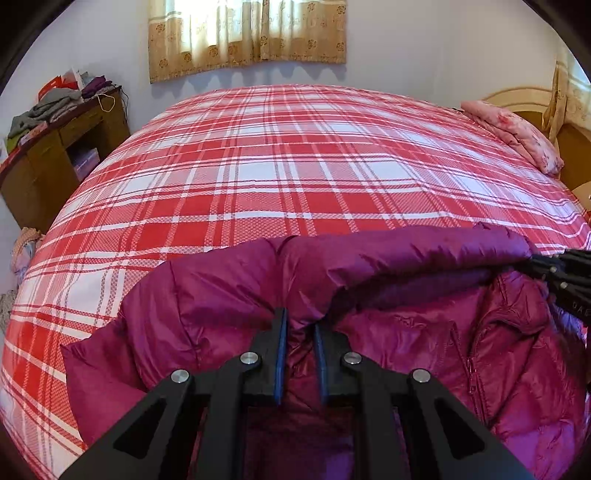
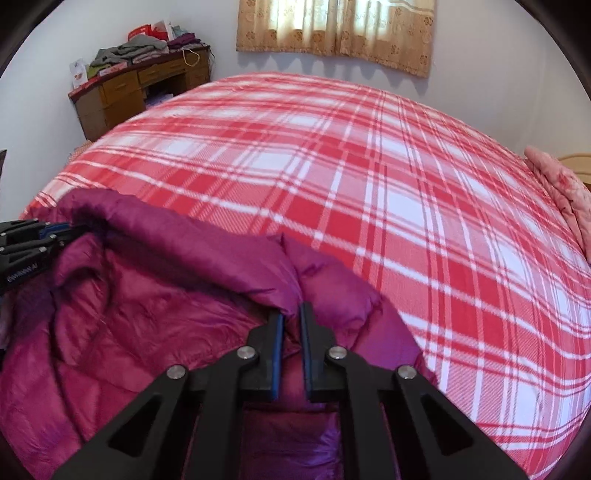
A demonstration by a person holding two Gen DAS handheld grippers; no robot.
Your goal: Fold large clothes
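Red-and-white plaid cotton covers the bed (image 1: 280, 162), the largest thing in either view, and it serves as the folding surface; its far half lies bare, which leaves room for the garment to be laid out or turned over. On the near side lies the task's thing, a magenta quilted down jacket (image 1: 424, 332), puffy and glossy, with its zip showing on the right of the left wrist view; its far edge is rolled up into a thick padded ridge, apparently because both tools pinch it there and lift it off the sheet. A pink pillow (image 1: 517, 136) rests against the headboard at the right, well apart from the jacket; a wooden desk (image 2: 122, 96) piled with folded clothes stands in the far left corner, and a beige curtain (image 2: 332, 33) hangs over the window behind the bed.

The left gripper (image 1: 300, 325) has its jaws drawn narrow on a fold of the jacket's edge, the blue pads pressing the fabric between them; the right gripper (image 2: 291, 317) is likewise nearly closed on the same ridge further along, at a seam where two padded sections meet. Held at two spaced points, the edge can travel as one straight line; the likely purpose is to carry it across the body of the jacket for a fold, though slippery shell fabric may creep out of so narrow a pinch.
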